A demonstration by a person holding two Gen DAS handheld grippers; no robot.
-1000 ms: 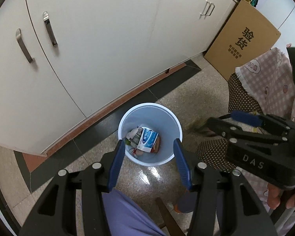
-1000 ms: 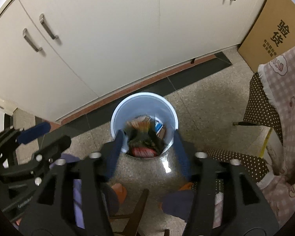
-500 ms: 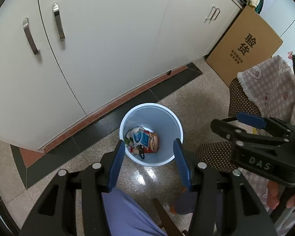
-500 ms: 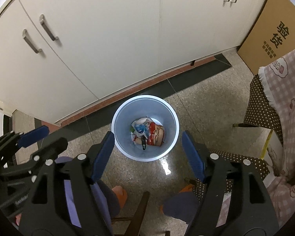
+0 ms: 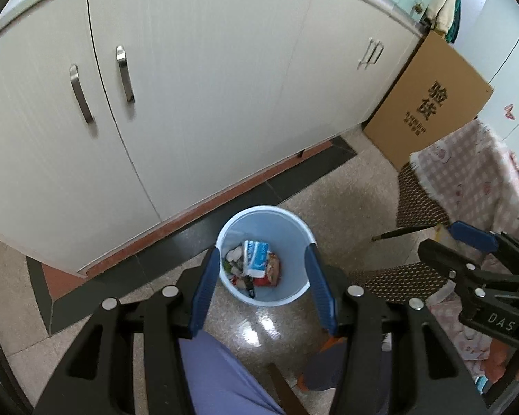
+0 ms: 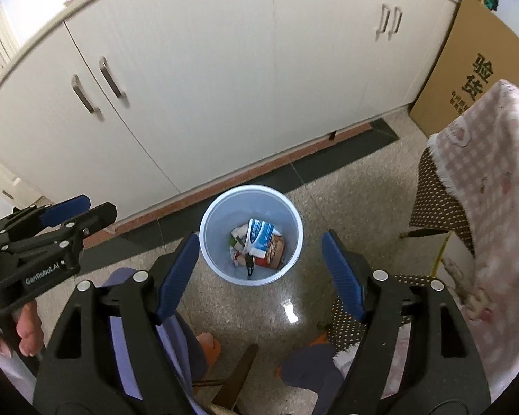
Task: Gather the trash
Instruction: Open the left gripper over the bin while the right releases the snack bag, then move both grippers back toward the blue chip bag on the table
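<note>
A pale blue trash bin (image 5: 296,223) stands on the floor in front of white cabinets; it also shows in the right wrist view (image 6: 211,228). Inside lies a heap of trash (image 5: 254,266), with a blue and white wrapper on top (image 6: 257,238). My left gripper (image 5: 263,290) is open and empty, held high above the bin. My right gripper (image 6: 259,269) is open wide and empty, also high above the bin. Each gripper shows at the edge of the other's view.
White cabinets (image 5: 207,86) with metal handles run along the back. A cardboard box (image 5: 429,103) leans at the right. A table with a pink checked cloth (image 6: 494,186) over a dotted cloth stands at the right. My legs and feet are below.
Trash dropped from my right gripper into the bin, and that gripper opened wide. Both grippers have risen, so the bin looks smaller and farther.
</note>
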